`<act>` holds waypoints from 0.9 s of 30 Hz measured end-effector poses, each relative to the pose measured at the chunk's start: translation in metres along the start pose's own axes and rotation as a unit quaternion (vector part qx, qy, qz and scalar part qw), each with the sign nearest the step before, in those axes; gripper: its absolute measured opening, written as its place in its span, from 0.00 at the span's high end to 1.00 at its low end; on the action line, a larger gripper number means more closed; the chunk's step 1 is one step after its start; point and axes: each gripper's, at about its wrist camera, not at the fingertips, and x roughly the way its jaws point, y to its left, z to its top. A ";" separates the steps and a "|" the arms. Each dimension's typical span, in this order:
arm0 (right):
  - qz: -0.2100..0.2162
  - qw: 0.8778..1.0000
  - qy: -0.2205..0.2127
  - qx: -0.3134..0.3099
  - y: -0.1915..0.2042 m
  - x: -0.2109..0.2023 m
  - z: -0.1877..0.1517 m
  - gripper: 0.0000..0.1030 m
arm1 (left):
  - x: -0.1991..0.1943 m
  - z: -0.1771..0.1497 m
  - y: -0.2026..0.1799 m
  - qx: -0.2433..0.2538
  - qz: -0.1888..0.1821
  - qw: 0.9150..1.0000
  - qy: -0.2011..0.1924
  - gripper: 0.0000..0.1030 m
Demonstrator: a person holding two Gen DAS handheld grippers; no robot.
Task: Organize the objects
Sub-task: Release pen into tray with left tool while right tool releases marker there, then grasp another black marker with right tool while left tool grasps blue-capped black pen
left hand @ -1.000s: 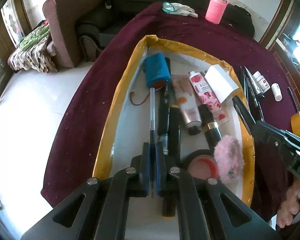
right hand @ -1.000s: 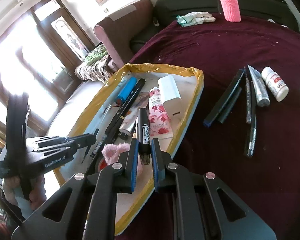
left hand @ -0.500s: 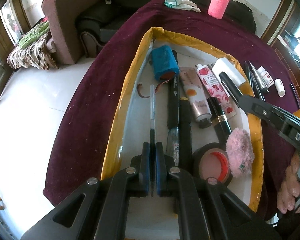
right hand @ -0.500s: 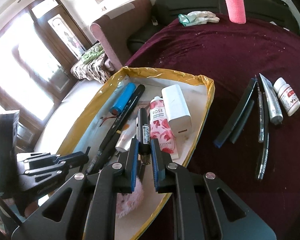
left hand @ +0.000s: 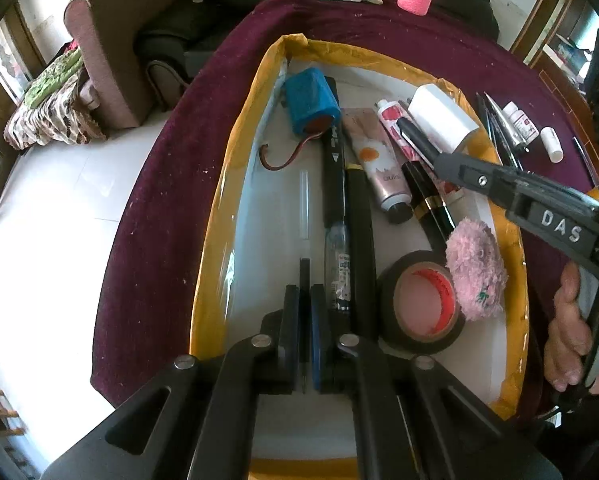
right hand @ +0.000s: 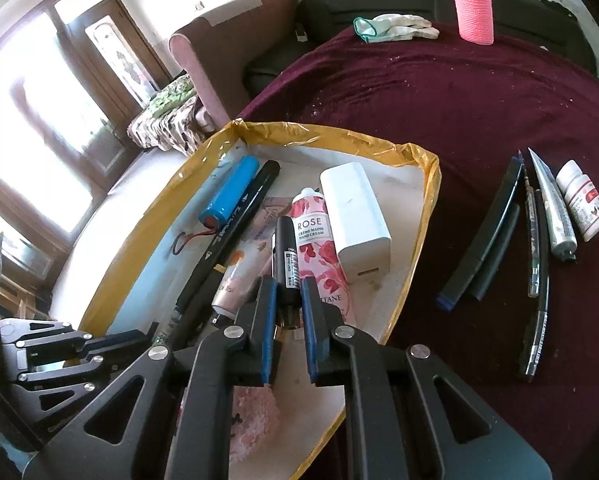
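Maroon cloth is covering the worktop (right hand: 439, 92), with a yellow-edged tray (left hand: 235, 152) sitting on it near the left edge.

The left tool (left hand: 304, 308) is pinching a thin clear pen (left hand: 304, 208) low over the bare left strip of the tray. The right tool (right hand: 287, 304) is gripping a black marker (right hand: 286, 256) above the rose hand cream tube (right hand: 315, 248) and white charger (right hand: 355, 216).

Judging from this, the marker is risking landing crosswise on the tube and rolling if it is let go from here. The slim pen could swivel in its grip or slide under the long black pens (left hand: 347, 208) beside it.

Several pens and tubes (right hand: 539, 232) are waiting on the cloth to the right. The marker's near end is disappearing between the jaws. The right tool is covering part of the tray's right side in the left view, and whether the pen is touching the tray floor is unclear.
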 end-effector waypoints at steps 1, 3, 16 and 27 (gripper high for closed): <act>-0.001 1.000 0.001 0.000 0.000 0.001 0.000 0.90 | 0.000 0.000 0.000 -0.002 -0.001 1.000 -0.001 0.97; -0.005 1.000 0.003 0.001 0.000 0.003 -0.001 0.90 | 0.000 0.001 0.001 -0.006 -0.003 1.000 -0.002 0.96; 0.026 0.999 -0.034 0.020 -0.017 -0.046 -0.011 0.68 | -0.048 -0.012 -0.013 -0.063 -0.056 0.991 -0.105 0.58; 0.007 0.996 -0.065 0.054 -0.080 -0.117 -0.066 0.67 | -0.064 -0.008 -0.122 0.015 -0.106 0.986 -0.124 0.51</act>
